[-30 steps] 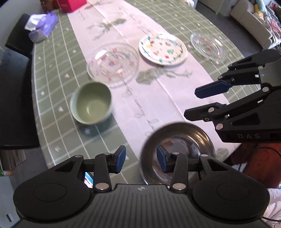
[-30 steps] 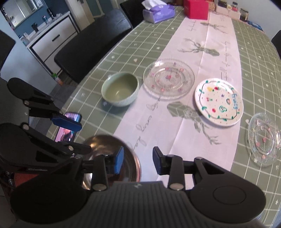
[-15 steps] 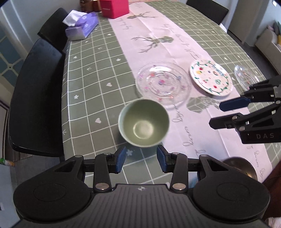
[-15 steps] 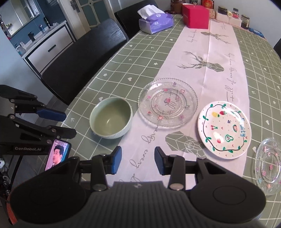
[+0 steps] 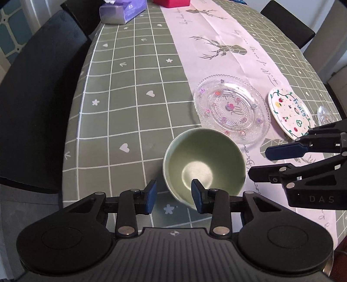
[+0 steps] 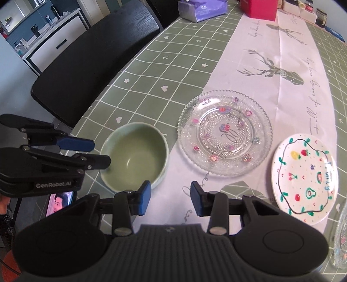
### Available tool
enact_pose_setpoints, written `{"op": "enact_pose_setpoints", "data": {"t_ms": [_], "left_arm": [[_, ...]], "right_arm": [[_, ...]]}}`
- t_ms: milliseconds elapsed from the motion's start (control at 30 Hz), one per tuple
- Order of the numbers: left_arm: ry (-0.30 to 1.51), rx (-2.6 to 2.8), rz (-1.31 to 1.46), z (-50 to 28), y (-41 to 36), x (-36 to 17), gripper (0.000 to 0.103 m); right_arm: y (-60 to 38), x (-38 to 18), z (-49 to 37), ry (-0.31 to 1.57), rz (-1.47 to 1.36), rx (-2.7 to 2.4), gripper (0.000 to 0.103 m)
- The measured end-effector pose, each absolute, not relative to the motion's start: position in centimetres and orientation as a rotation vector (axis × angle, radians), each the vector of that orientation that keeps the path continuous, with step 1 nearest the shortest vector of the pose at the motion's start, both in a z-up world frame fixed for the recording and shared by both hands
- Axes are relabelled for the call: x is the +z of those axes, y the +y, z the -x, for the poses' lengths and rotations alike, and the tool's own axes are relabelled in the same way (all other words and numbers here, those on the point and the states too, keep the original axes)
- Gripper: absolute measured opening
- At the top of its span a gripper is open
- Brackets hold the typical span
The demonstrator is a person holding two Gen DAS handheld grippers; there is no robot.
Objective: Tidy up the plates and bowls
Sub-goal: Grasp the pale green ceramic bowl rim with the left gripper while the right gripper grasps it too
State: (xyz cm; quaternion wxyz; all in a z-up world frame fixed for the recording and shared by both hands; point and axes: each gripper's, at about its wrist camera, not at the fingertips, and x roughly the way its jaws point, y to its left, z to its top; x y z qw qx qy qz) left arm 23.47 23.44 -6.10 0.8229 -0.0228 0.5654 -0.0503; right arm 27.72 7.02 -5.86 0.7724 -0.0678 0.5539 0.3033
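A pale green bowl stands on the green checked tablecloth; it also shows in the right wrist view. My left gripper is open, its jaws straddling the bowl's near rim, the right finger inside the bowl. My right gripper is open and empty over the white runner, to the right of the bowl. A large clear glass plate lies beyond the bowl. A white painted fruit plate lies to its right. A small glass plate shows at the right edge.
A purple tissue box and a red box stand at the far end of the table. Black chairs line the left side. A phone shows below the table edge.
My left gripper has swung from the steel bowl to the green bowl and closed in on its rim. My right gripper has moved forward; the steel bowl has left view.
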Motion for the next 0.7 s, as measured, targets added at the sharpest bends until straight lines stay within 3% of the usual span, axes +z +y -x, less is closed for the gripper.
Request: {"op": "enact_pose_setpoints", "data": {"t_ms": [200, 567, 700], "left_arm": [[1.23, -0.103, 0.068, -24.5, 23.7, -7.7, 0.034], [1.269, -0.117, 0.066, -25.1, 23.6, -8.8, 0.016], [1.289, -0.092, 0.08, -25.4, 23.5, -8.9, 0.015]], "right_arm": [[8.0, -7.2, -29.1, 1.243, 0.111, 0.652, 0.037], [9.9, -9.5, -30.1, 1.324, 0.093, 0.651, 0.019], [10.0, -9.7, -30.4, 1.347, 0.059, 0.632, 0.014]]}}
